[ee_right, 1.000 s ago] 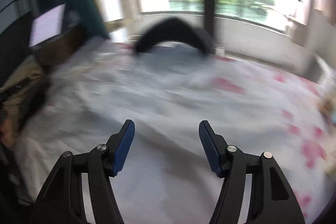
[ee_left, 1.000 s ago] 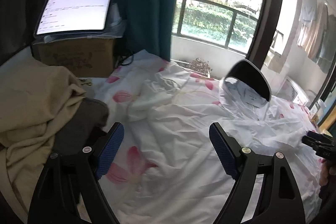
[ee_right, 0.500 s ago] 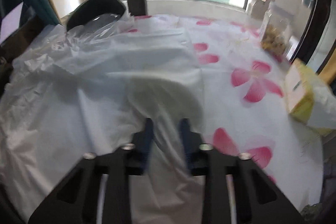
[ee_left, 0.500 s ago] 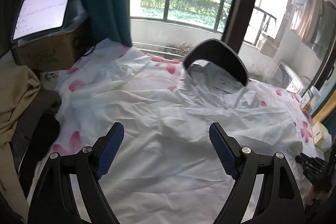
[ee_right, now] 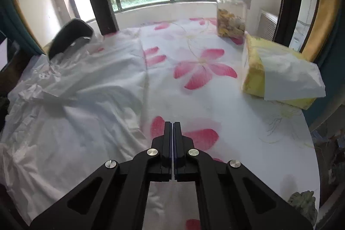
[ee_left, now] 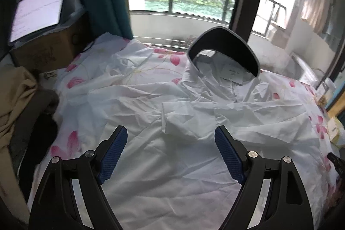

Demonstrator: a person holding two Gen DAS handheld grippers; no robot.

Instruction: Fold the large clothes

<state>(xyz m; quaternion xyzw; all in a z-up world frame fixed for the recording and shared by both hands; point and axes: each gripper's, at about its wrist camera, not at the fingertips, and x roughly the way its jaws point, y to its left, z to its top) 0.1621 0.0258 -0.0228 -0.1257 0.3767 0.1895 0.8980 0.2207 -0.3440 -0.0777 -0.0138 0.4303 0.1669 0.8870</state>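
A large white hooded jacket [ee_left: 194, 122] lies spread on the flowered table cover [ee_left: 133, 74], its dark-lined hood [ee_left: 224, 46] at the far side. My left gripper [ee_left: 170, 143] is open and empty, hovering above the jacket's middle. In the right wrist view the jacket [ee_right: 75, 105] lies to the left, with one edge folded over. My right gripper [ee_right: 173, 125] is shut with nothing between its jaws, above the table cover [ee_right: 194, 70] just right of the jacket's edge.
A cardboard box [ee_left: 45, 51] with a lit tablet [ee_left: 36, 12] stands at the back left, and beige and dark clothes [ee_left: 19, 105] are piled on the left. A yellow tissue pack [ee_right: 278, 77] and a clear jar [ee_right: 231, 12] stand at the right.
My right gripper has closed and swung right, from over the jacket to the table cover beside it. My left gripper has shifted right over the jacket. A sleeve now lies folded across the jacket.
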